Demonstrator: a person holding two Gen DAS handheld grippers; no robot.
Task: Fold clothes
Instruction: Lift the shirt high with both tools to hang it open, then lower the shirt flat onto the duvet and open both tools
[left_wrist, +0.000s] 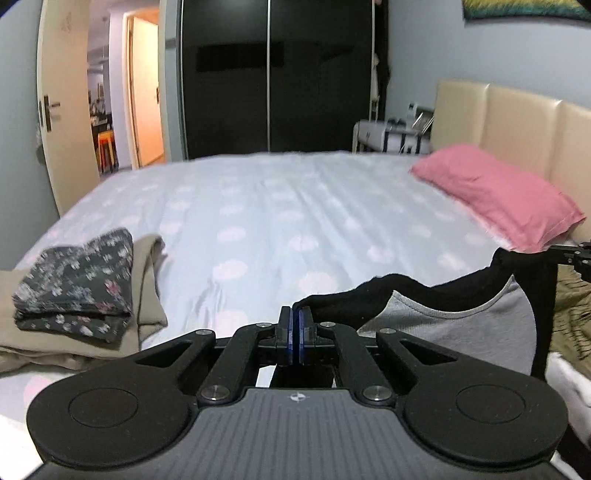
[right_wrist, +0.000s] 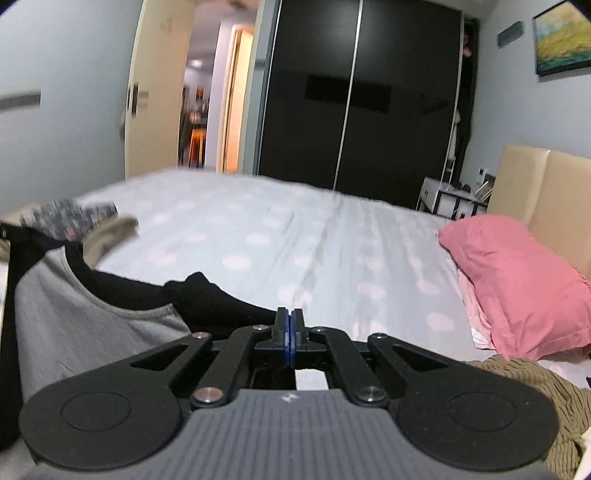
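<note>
A grey and black shirt (left_wrist: 461, 325) hangs stretched between my two grippers above the bed. My left gripper (left_wrist: 295, 314) is shut on the shirt's black shoulder edge. My right gripper (right_wrist: 289, 321) is shut on the other black shoulder edge of the same shirt (right_wrist: 92, 325). The right gripper also shows at the right edge of the left wrist view (left_wrist: 576, 254). The shirt's neckline sags between the two grips.
A folded dark floral garment (left_wrist: 77, 288) lies on folded beige clothes (left_wrist: 147, 280) at the bed's left. A pink pillow (left_wrist: 498, 195) lies by the headboard (left_wrist: 517, 118). An olive striped garment (right_wrist: 546, 398) lies at the right. The light blue bedsheet (left_wrist: 277, 214) stretches ahead.
</note>
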